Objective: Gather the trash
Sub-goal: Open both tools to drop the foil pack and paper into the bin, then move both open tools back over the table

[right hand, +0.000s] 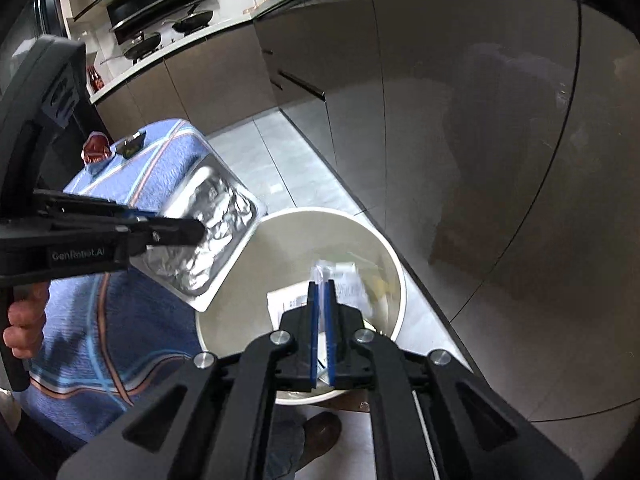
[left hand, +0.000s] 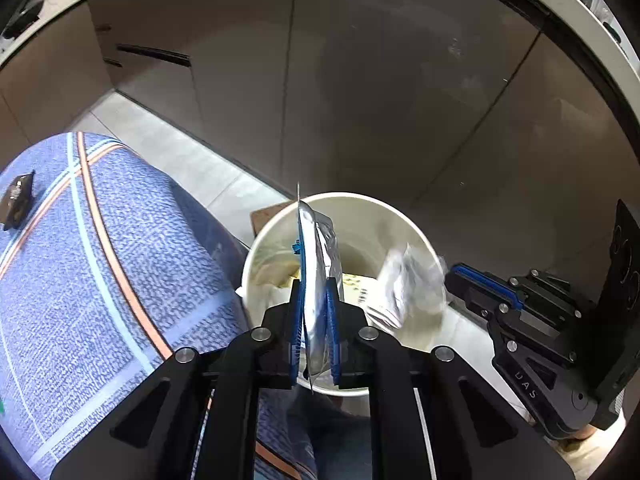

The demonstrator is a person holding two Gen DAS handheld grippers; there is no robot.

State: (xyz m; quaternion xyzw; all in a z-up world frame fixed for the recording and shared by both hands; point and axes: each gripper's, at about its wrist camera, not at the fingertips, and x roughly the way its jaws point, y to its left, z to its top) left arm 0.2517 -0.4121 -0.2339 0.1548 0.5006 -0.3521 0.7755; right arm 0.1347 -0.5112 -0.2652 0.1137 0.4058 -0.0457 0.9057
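Note:
A white bin stands on the floor beside a table with a blue cloth. My left gripper is shut on a crumpled silver foil tray, held edge-on over the bin. The right wrist view shows this foil tray tilted over the bin's rim. My right gripper hangs over the bin with a narrow gap between its pads and nothing in it. Just beyond its tips a clear wrapper is blurred inside the bin. In the left wrist view that wrapper is apart from the right gripper.
More paper trash lies in the bin. A dark packet lies on the cloth; a red packet and another dark one sit at its far end. Brown cabinets stand close behind. A hand and a shoe show.

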